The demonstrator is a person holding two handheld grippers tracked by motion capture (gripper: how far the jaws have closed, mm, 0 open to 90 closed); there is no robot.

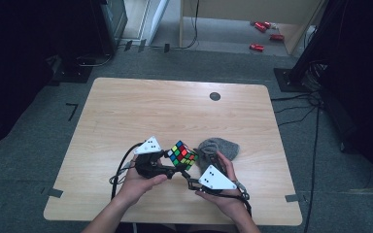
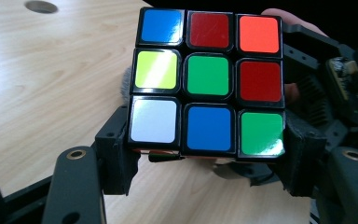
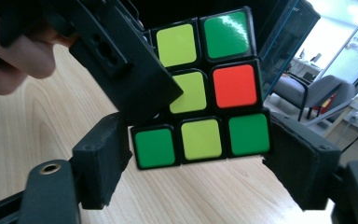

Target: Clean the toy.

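Observation:
A scrambled Rubik's cube (image 1: 183, 154) is held above the near middle of the wooden table (image 1: 175, 102), between both grippers. My left gripper (image 1: 171, 163) comes at it from the left. In the left gripper view the cube (image 2: 208, 79) shows blue, red, green, yellow and white stickers, and the left gripper (image 2: 207, 158) has its pads pressed on both sides of the bottom row. My right gripper (image 1: 190, 171) reaches in from the lower right. In the right gripper view the right gripper (image 3: 200, 158) clamps the cube's (image 3: 223, 88) lowest row, with the left gripper's jaw covering the upper left corner.
A crumpled grey cloth (image 1: 219, 147) lies on the table just right of the cube, behind the right hand. A dark round grommet (image 1: 215, 96) sits near the far edge. Cables trail from both grippers toward the near edge. Red objects (image 1: 257, 47) lie on the floor beyond.

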